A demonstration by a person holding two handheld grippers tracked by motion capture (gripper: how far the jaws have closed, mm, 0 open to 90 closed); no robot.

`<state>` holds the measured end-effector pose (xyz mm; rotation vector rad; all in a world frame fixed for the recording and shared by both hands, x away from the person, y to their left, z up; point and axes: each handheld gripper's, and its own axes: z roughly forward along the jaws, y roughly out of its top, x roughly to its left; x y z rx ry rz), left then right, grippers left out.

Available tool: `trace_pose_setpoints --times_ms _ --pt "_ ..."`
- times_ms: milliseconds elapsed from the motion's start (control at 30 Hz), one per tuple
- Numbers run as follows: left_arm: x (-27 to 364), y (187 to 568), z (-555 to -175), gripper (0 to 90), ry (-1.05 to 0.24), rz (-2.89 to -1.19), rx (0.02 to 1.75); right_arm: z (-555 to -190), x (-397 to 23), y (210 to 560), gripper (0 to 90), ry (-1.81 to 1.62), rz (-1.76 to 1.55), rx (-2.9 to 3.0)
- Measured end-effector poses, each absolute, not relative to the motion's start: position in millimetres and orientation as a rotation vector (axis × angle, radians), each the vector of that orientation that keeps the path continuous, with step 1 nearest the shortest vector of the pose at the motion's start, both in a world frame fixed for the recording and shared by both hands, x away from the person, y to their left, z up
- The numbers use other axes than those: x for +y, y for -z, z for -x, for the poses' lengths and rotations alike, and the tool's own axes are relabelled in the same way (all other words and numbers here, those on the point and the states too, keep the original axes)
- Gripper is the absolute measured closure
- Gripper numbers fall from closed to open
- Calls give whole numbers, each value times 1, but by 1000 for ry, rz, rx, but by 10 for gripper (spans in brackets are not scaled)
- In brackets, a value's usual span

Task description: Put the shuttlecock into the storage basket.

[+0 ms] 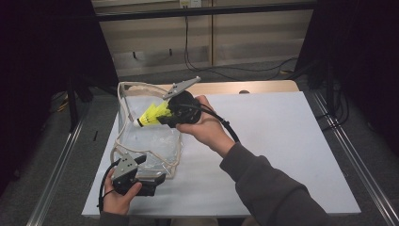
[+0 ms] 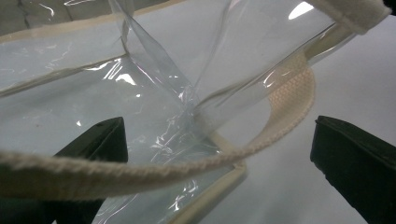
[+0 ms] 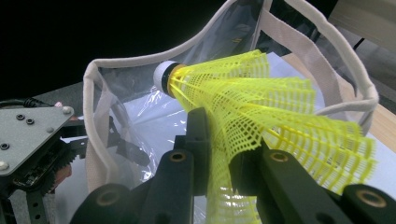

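Note:
A yellow mesh shuttlecock [image 1: 151,114] with a white cork tip is held by its skirt in my right gripper [image 1: 165,117], cork pointing left over the mouth of a clear plastic bag [image 1: 141,139] with cream trim. In the right gripper view the black jaws [image 3: 219,135] pinch the skirt of the shuttlecock [image 3: 266,98], above the bag's rim [image 3: 122,60]. My left gripper [image 1: 157,178] lies low at the bag's near corner. Its jaws [image 2: 217,140] stand wide apart, with the bag's crumpled corner [image 2: 187,107] and a cream strap [image 2: 289,102] between them.
The bag stands on a white board [image 1: 282,141] over a wooden table [image 1: 263,87]. Metal rails [image 1: 348,155] run along both sides. Cables [image 1: 226,70] lie on the floor beyond the table. The left gripper's grey plate [image 3: 25,133] appears beside the bag.

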<state>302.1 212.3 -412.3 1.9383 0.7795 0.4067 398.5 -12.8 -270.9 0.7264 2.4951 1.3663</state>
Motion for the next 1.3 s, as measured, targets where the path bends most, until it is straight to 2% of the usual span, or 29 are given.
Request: trace_pose_setpoints --times_ms 1300 --pt "213 412 -302 41 -400 -1943 779 -403 17 291 795 -1312 -723 2534"
